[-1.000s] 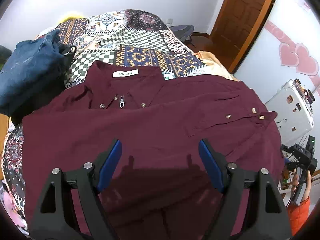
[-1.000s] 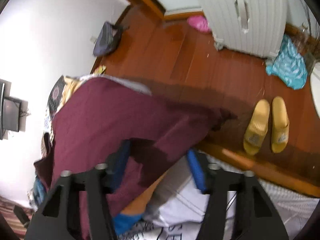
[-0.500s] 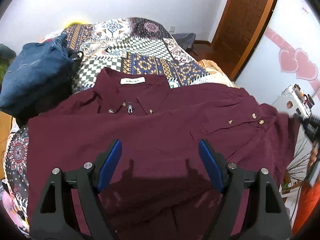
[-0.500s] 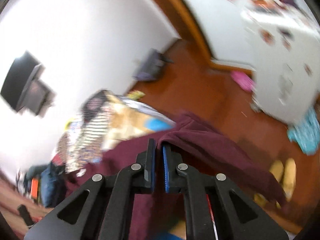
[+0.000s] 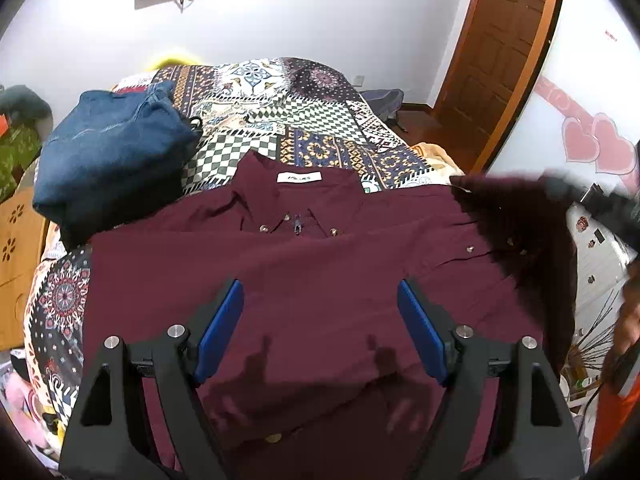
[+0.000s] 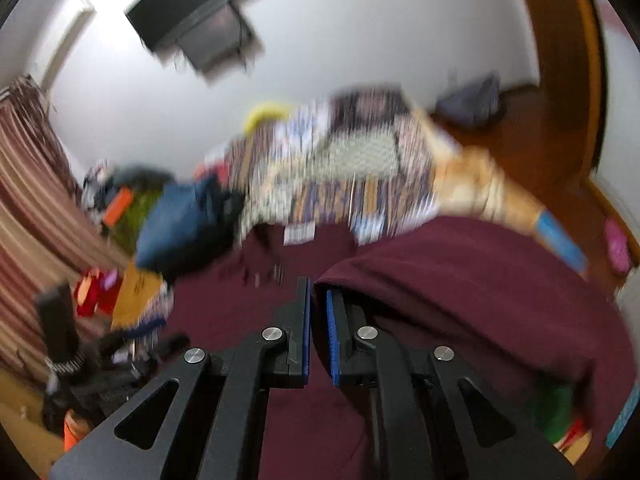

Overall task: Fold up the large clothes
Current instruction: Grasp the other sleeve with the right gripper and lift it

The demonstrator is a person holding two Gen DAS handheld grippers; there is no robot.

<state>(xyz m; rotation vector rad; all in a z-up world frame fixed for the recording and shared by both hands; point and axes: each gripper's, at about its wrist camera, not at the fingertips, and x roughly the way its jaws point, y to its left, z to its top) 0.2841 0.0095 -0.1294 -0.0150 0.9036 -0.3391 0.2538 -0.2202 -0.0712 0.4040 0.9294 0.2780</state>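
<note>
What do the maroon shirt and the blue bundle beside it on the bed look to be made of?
Maroon shirt: thin matte woven cloth, probably cotton or a blend; it drapes in soft creases and carries small shiny buttons. Blue bundle: looks like denim, going by the mottled faded indigo and thick stitched seams.

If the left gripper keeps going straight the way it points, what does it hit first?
Most likely the maroon shirt spread on the bed: the open left gripper points down at its chest area, though depth is unclear.
</note>
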